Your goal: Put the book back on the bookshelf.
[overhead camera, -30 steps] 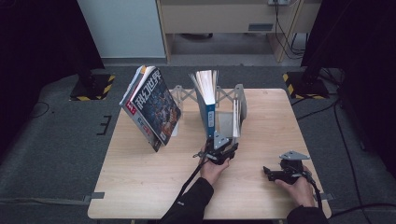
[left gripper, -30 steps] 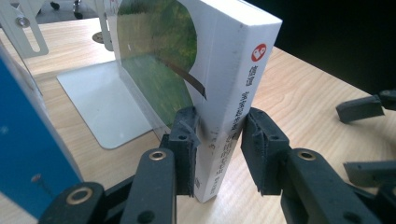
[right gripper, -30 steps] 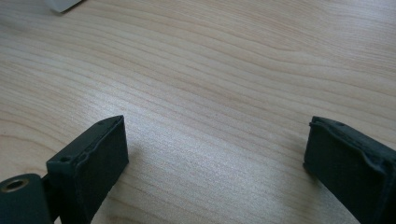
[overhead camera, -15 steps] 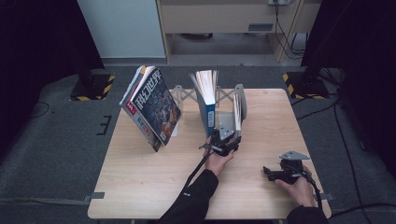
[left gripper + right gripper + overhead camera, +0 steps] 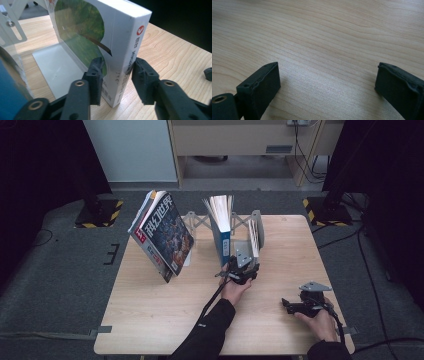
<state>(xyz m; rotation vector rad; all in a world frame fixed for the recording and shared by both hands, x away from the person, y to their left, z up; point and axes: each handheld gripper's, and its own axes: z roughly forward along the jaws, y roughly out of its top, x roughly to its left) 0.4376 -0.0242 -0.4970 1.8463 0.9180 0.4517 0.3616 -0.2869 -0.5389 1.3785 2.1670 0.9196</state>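
A white book with a green cover [image 5: 120, 30] stands upright on the table against the metal plate [image 5: 55, 65] of a book rack. My left gripper [image 5: 116, 67] straddles its lower spine, one pad by the cover and one by the other face. Its jaws have just been opening, and the pads sit barely off the book. From above, the left gripper [image 5: 240, 270] is at the rack's front, below the white book [image 5: 254, 237]. My right gripper [image 5: 292, 306] rests low over the bare table [image 5: 324, 30], open, with nothing between its jaws.
A blue book [image 5: 223, 227] stands in the expanding metal rack [image 5: 197, 222], left of the white one. A large magazine [image 5: 165, 237] leans at the rack's left end. The table's right edge lies close to the right hand.
The left gripper has edged slightly toward the rack, still at the white book. The right hand has kept still.
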